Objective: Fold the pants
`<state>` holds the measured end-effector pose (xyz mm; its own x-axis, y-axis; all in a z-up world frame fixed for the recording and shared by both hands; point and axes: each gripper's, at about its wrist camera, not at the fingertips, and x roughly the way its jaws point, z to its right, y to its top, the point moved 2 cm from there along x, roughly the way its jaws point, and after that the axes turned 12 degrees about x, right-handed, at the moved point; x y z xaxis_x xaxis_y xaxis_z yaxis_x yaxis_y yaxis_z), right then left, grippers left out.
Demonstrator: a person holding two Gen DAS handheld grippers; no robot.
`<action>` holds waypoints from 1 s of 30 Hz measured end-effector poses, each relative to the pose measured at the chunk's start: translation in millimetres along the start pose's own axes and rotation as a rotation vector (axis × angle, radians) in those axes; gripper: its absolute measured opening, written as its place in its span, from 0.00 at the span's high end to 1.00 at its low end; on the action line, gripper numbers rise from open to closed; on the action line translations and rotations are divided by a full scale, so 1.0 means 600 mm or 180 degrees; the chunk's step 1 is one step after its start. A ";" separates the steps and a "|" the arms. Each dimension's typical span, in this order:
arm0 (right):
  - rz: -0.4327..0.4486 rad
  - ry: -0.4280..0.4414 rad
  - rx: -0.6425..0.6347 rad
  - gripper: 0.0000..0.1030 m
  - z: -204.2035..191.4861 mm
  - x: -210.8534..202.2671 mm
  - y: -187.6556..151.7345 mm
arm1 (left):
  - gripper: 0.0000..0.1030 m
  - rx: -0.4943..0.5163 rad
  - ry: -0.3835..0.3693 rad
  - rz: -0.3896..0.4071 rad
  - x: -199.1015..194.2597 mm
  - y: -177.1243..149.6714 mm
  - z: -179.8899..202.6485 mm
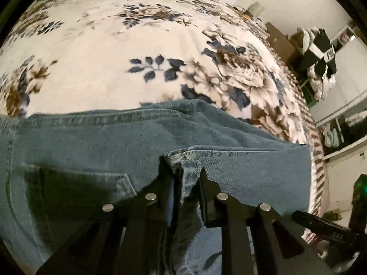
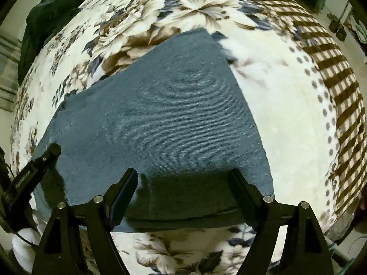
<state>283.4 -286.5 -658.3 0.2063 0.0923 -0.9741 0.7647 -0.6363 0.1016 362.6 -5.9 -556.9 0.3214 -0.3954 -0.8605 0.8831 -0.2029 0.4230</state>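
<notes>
Blue denim pants lie on a floral blanket. In the left wrist view my left gripper is shut on a bunched hem edge of the pants, held over the pocket area and waistband seam. In the right wrist view the pants lie folded and flat on the blanket. My right gripper is open just above the near edge of the fabric, its fingers astride it and holding nothing. The left gripper's body shows at the left edge.
A dark green garment lies at the blanket's far left. The blanket's checked border marks the bed edge on the right. Shelves with clothes and bags stand beyond the bed. The right gripper's body shows at lower right.
</notes>
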 end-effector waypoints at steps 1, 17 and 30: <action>-0.0007 -0.0038 -0.0035 0.19 -0.004 0.002 0.000 | 0.83 -0.0024 -0.0025 -0.0023 0.006 0.002 -0.002; 0.0075 -0.0412 -0.0668 0.00 -0.076 0.013 -0.033 | 0.05 -0.2173 0.0225 0.0749 -0.230 -0.231 -0.199; 0.0137 -0.0406 -0.0794 0.00 -0.147 0.016 -0.051 | 0.59 -0.3057 0.0398 0.1489 -0.178 -0.299 -0.353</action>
<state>315.7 -198.6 -653.1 0.1753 -0.0377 -0.9838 0.8869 -0.4278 0.1745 242.3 262.8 -600.9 0.6816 -0.1457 -0.7170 0.5450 0.7550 0.3647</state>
